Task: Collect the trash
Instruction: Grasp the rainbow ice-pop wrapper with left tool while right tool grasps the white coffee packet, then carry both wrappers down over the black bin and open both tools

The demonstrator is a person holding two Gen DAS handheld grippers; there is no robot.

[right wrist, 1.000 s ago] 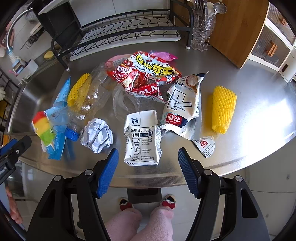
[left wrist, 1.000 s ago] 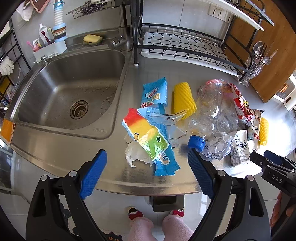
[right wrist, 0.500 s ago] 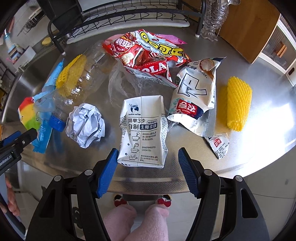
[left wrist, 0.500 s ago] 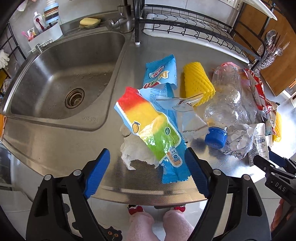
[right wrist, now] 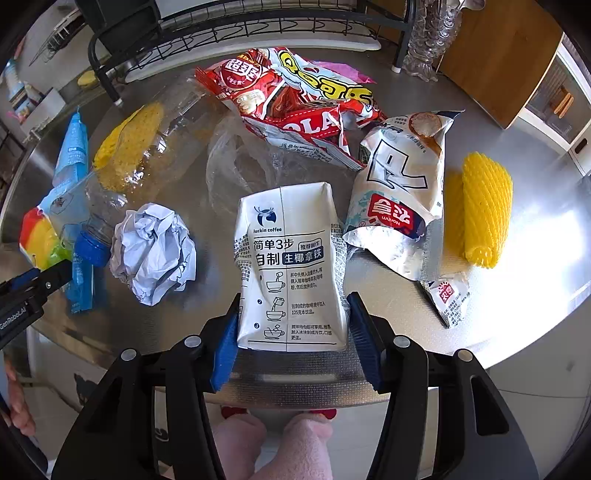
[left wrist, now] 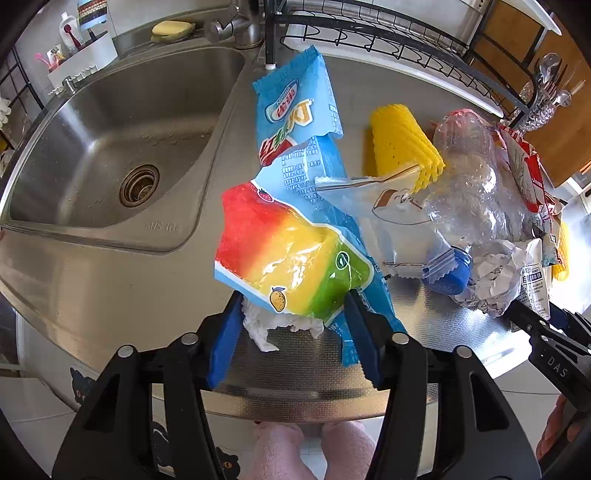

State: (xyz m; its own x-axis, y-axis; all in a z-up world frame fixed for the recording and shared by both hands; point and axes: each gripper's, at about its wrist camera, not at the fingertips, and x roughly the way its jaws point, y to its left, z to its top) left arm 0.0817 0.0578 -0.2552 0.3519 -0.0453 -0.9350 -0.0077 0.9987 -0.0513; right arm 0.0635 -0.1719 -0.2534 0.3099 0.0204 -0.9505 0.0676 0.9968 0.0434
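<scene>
Trash lies on a steel counter (left wrist: 110, 280). My left gripper (left wrist: 291, 328) has its blue pads on either side of a rainbow ice-pop wrapper (left wrist: 288, 254) and a white crumpled tissue (left wrist: 273, 325) under it, touching them. My right gripper (right wrist: 293, 336) has its pads against both sides of a white coffee pouch (right wrist: 291, 266). Nearby lie a blue wrapper (left wrist: 299, 114), a crushed clear bottle (left wrist: 476, 195) with a blue cap (left wrist: 450, 273), a crumpled paper ball (right wrist: 155, 251), red snack bags (right wrist: 291, 96), a white snack bag (right wrist: 402, 192) and yellow foam nets (right wrist: 484, 210).
A steel sink (left wrist: 110, 147) is left of the trash. A black dish rack (left wrist: 388, 48) stands at the back, with a cutlery holder (right wrist: 428, 33) and a wooden board (right wrist: 491, 55). The counter's front edge is just under both grippers. A small sachet (right wrist: 450, 295) lies at the right.
Both grippers moved forward and down to the counter and narrowed, the left around the rainbow wrapper and tissue, the right around the coffee pouch.
</scene>
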